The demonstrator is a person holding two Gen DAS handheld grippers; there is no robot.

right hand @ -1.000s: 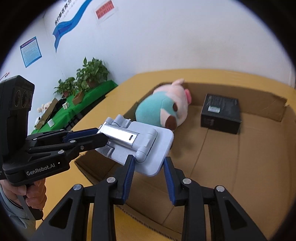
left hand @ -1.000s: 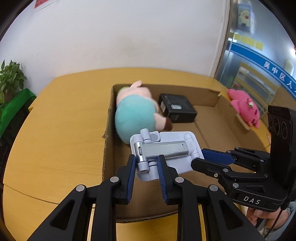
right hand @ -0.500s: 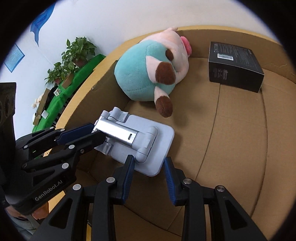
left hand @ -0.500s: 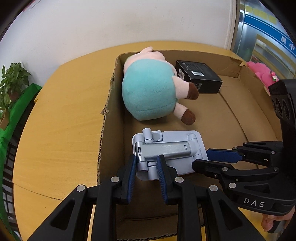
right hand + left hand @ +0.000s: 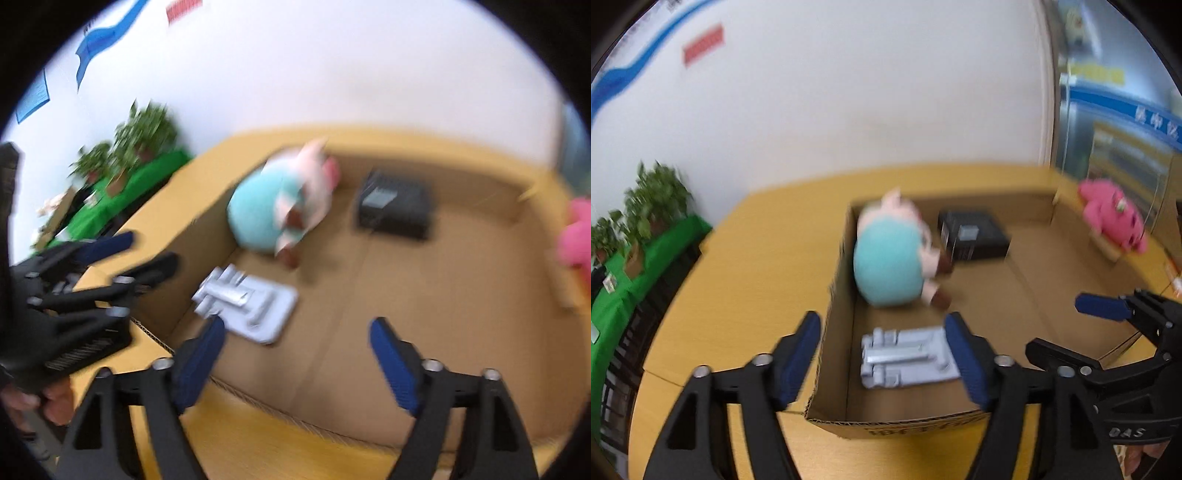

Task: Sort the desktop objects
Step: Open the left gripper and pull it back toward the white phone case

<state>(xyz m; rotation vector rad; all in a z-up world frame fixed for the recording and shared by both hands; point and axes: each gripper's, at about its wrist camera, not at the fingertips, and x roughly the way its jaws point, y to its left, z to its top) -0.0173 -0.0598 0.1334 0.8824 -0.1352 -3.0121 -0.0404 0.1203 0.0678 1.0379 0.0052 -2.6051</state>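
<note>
- Now both sets of tongs hover above the near edge of the cardboard box (image 5: 846, 258), jaws opening, nothing between their pads.
- Left gripper (image 5: 882, 354): wide; the grey phone stand (image 5: 908, 356) lies flat on the box floor just beyond and below its fingertips, untouched.
- Right gripper (image 5: 295, 354): wide too; the same stand (image 5: 251, 306) sits just past its left finger.
- Farther ahead lie a teal plush toy (image 5: 890, 266) and a black box (image 5: 975, 236), both inside the box.
- Beyond the right gripper, outside the box, sits a pink plush (image 5: 1112, 214).
</note>
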